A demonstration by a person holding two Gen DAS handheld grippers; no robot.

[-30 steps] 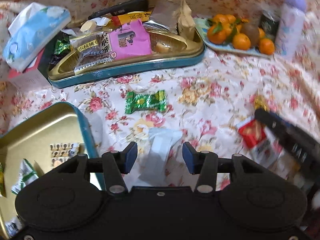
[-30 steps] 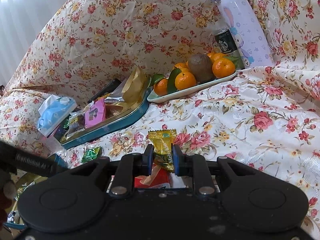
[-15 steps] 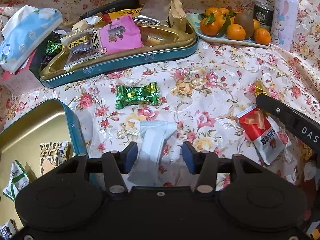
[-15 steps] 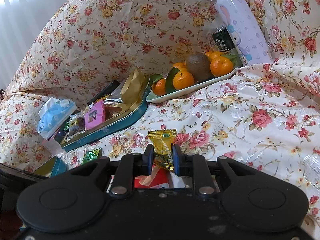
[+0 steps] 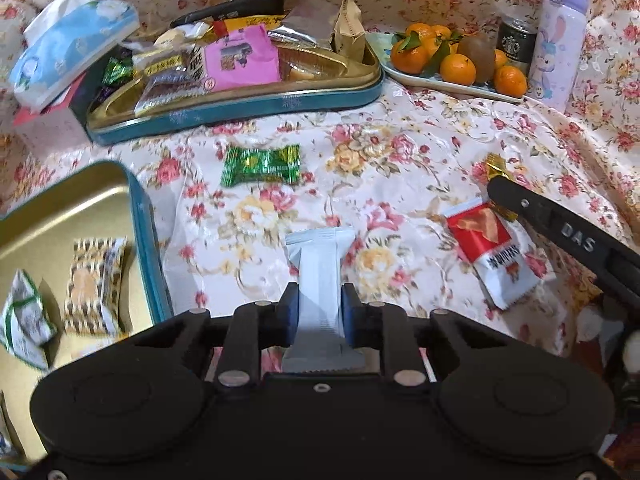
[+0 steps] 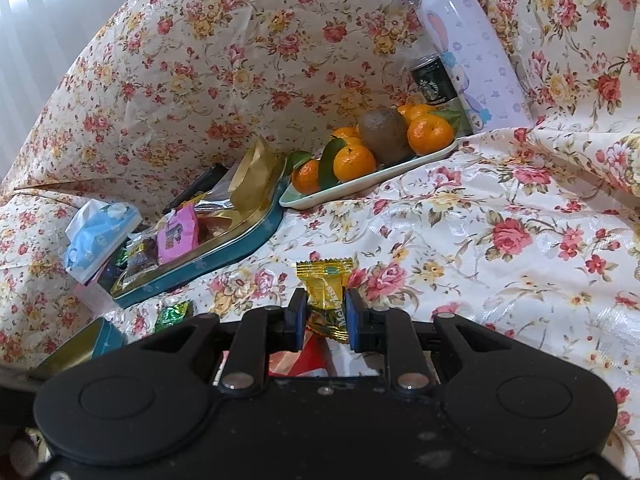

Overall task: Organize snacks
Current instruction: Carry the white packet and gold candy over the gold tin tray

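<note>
At nine o'clock the open tin already holds wrapped snacks, likely the sorting target. The left gripper is closing on the white bar, lying on the floral cloth, ready to lift. At three o'clock, the right gripper pinches the gold candy firmly.

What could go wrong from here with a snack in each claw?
1. The left claw is closing on the white packet near one end; it might swing or slip when lifted.
2. The right claw pinches the yellow candy just above the red packet, which might get dragged along.
3. The far tin is piled high, so anything added there might slide off.
</note>
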